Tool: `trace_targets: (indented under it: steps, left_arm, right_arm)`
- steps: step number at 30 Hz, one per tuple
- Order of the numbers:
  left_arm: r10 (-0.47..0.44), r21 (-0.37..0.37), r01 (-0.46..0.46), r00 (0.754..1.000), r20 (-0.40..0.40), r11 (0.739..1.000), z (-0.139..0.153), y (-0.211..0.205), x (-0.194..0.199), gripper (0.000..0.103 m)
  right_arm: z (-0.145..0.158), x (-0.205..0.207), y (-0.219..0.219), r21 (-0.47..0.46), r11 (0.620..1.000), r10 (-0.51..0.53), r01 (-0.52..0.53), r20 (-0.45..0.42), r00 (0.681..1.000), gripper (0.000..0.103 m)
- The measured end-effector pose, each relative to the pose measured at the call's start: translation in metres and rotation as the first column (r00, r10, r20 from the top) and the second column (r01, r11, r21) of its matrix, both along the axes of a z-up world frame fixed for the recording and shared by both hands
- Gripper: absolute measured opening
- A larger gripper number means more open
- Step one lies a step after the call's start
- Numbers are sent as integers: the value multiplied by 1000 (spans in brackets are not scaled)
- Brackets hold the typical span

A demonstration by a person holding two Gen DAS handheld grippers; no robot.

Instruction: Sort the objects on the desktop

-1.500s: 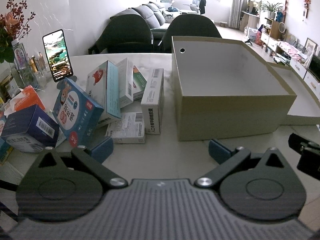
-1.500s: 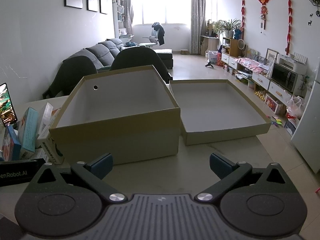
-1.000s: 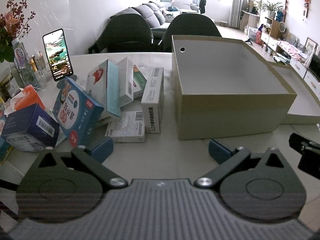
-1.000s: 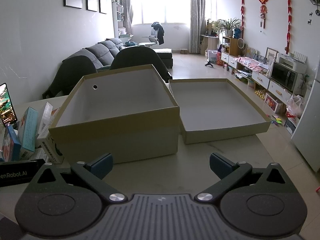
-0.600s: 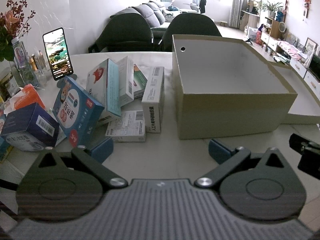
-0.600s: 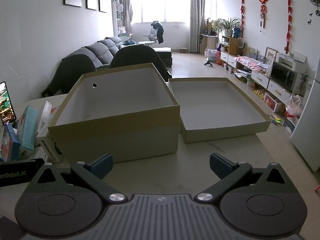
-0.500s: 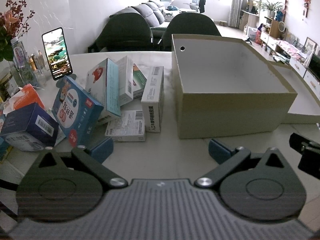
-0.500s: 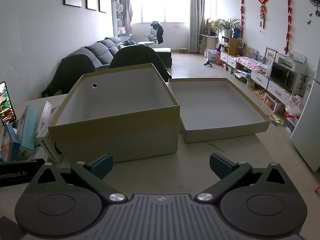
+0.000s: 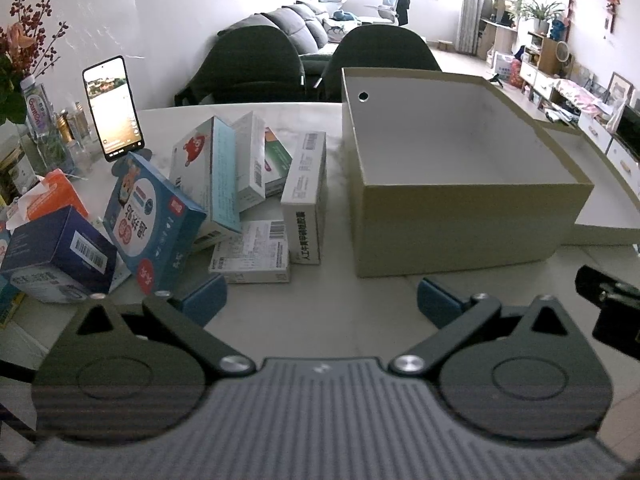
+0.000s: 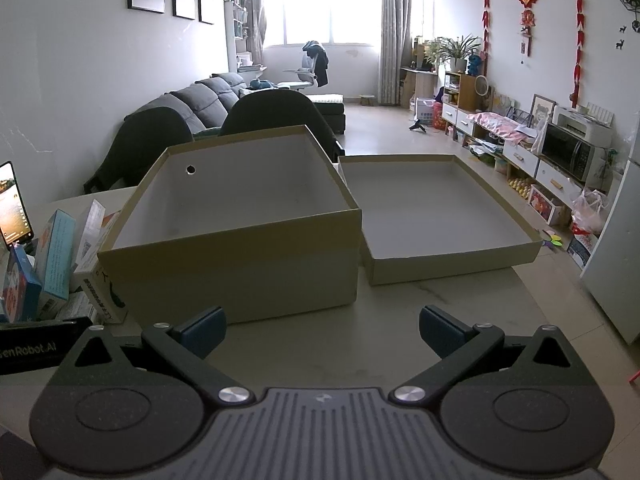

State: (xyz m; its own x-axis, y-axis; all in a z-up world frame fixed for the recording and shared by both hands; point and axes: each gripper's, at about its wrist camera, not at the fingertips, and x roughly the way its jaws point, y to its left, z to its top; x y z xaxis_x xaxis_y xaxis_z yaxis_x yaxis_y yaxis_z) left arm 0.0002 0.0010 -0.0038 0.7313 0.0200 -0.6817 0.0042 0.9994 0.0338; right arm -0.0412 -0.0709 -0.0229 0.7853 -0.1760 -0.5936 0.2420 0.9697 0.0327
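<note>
Here the left hand-held gripper (image 9: pixel 320 300) hangs wide and empty above the worktop (image 9: pixel 340 292), near the packets (image 9: pixel 248 196) heaped just left of the box (image 9: pixel 460 184). The right hand-held gripper (image 10: pixel 320 330) is wide too, facing the box beside its lid (image 10: pixel 440 220).

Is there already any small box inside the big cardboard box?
No, the big cardboard box shows only its bare white floor and walls, and the small boxes all lie on the table beside it.
</note>
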Motion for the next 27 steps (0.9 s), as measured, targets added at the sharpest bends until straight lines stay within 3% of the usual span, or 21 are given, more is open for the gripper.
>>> trace_targets:
  steps: [27]
  left_arm:
    - [-17, 10, 17, 1000, -1, 1000, 0, -5, 2, 103]
  right_arm:
    - [-1, 4, 2, 6, 1000, 16, -16, -6, 1000, 103]
